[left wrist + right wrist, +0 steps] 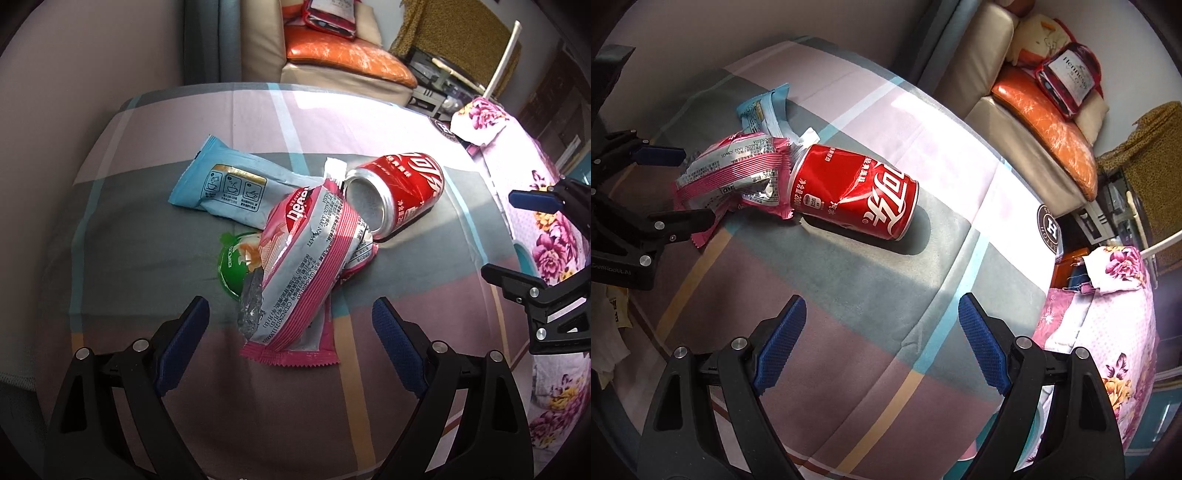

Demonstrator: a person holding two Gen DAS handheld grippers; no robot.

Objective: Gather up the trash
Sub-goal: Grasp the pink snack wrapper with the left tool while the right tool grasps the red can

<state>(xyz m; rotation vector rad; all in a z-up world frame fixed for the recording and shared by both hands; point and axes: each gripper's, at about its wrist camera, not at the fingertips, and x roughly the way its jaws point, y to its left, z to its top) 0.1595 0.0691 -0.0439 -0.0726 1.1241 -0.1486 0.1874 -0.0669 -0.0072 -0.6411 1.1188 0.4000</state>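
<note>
1. Our left gripper is spread wide and empty, tilted down over the pink wafer wrapper.
2. Our right gripper, likewise agape and empty, hangs near the red cola can lying on its side.
3. Wrapper, can, blue sachet and green lid cluster on the plaid cloth.
4. A sofa stands beyond.

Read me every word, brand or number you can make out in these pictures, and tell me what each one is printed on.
"WAFER": pink wafer wrapper, under a partly hidden brand name.
"Hennessy": red box on the sofa.
"200": red can, beside Chinese characters; the large white script is the cola logo in Chinese.
"H": round dark badge at the blanket's edge; its ring lettering is too blurred.
Blue packet: pictograms and print too small to read.
</note>
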